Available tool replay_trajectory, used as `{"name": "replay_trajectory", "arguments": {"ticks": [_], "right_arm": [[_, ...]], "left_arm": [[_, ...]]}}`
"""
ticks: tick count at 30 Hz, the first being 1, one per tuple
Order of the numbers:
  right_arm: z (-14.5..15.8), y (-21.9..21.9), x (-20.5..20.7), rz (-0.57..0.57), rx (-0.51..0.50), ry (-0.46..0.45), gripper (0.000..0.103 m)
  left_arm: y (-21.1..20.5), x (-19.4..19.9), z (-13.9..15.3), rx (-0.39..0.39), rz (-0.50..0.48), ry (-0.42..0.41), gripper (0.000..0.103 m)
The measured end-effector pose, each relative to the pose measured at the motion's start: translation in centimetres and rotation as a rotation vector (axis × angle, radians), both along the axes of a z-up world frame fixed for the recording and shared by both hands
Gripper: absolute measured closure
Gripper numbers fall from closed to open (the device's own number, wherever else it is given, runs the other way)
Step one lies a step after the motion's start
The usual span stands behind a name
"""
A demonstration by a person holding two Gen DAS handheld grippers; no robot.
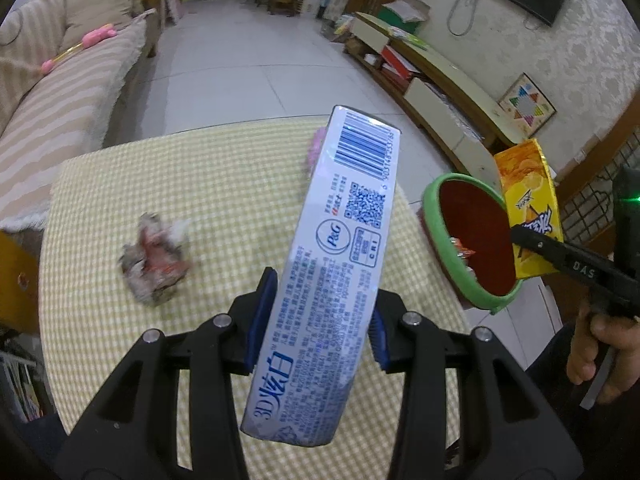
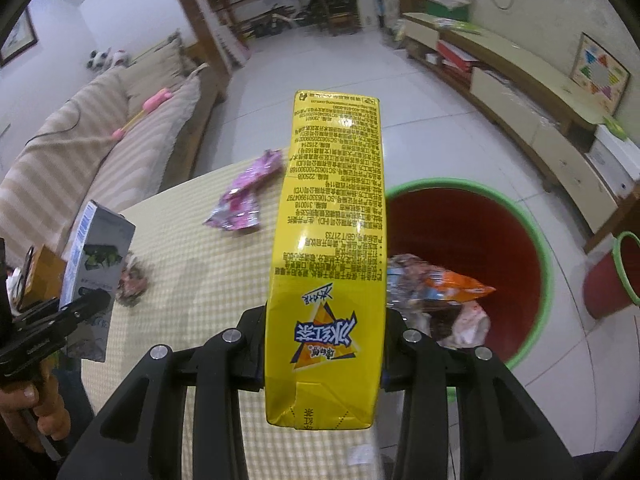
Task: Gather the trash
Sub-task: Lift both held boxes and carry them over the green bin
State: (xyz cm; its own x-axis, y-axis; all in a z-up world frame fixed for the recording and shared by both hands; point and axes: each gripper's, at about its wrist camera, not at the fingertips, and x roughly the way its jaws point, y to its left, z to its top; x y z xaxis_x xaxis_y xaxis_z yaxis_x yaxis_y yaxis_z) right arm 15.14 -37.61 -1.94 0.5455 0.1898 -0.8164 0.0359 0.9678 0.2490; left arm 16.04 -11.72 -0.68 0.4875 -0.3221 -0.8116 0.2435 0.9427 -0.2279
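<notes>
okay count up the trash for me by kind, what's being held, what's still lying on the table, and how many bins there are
Boxes held in grippers: 2, a white toothpaste box in the left gripper and a yellow drink carton in the right gripper.
Wrappers on the table: 2, a pink wrapper and a crumpled wrapper.
Red bins with green rims: 2, a large bin and a small bin.
Total: 6.
</notes>
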Motion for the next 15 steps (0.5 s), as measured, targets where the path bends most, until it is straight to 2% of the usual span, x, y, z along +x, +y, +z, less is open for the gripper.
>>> {"name": "replay_trajectory", "arguments": {"ticks": [15], "right_arm": [[0.1,-7.2,-1.7,-0.142,-0.025,0.001,0.067]], "left_arm": [[-11.1,2.8,1.0,-0.009,-0.218,-0.022,0.063]]}}
